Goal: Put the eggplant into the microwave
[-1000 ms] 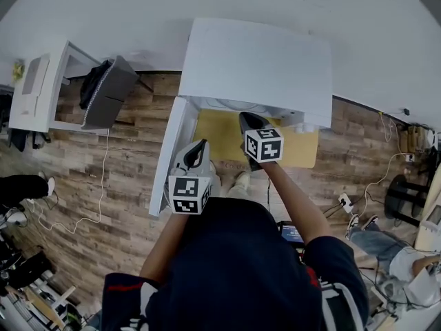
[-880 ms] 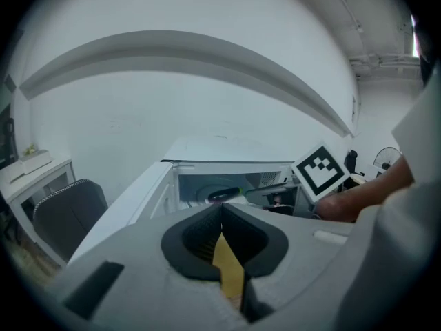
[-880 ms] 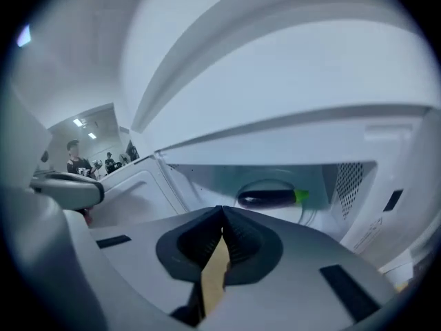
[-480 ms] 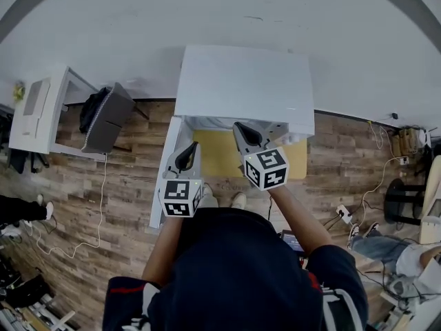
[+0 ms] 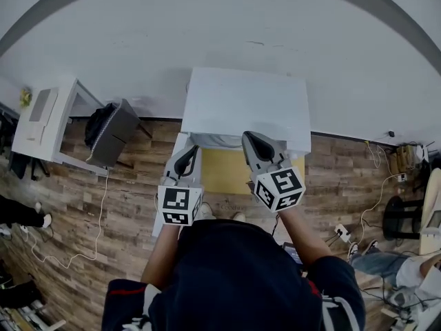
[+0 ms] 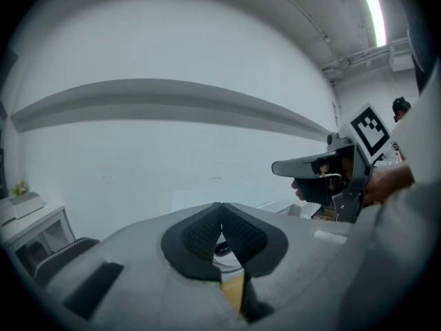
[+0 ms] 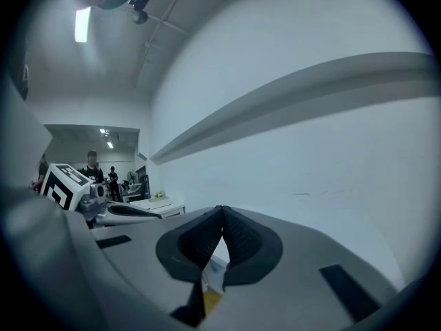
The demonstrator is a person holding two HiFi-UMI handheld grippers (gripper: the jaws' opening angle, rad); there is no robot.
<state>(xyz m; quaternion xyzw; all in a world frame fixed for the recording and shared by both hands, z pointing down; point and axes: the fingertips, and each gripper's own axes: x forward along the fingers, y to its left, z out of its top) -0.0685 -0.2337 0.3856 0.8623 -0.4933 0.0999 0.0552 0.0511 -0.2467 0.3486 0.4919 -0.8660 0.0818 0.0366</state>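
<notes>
No eggplant shows in any view. In the head view a large white box-shaped top (image 5: 248, 105), possibly the microwave, stands at the far end of a white table (image 5: 169, 185) that carries a yellow mat (image 5: 224, 171). My left gripper (image 5: 187, 150) is raised over the table's left side, shut, with nothing between its pads. My right gripper (image 5: 253, 138) is lifted beside it over the mat, also shut and empty. Both gripper views look nearly level at a bare white wall. The left gripper (image 6: 221, 209) and the right gripper (image 7: 222, 212) each show their pads touching.
A white side desk (image 5: 41, 116) and a dark bag on a chair (image 5: 110, 129) stand at the left on the wooden floor. Cables and a power strip (image 5: 342, 232) lie at the right. People sit or stand at the picture's edges.
Both grippers have risen toward the head camera, the right one more than the left. They stayed shut and empty.
</notes>
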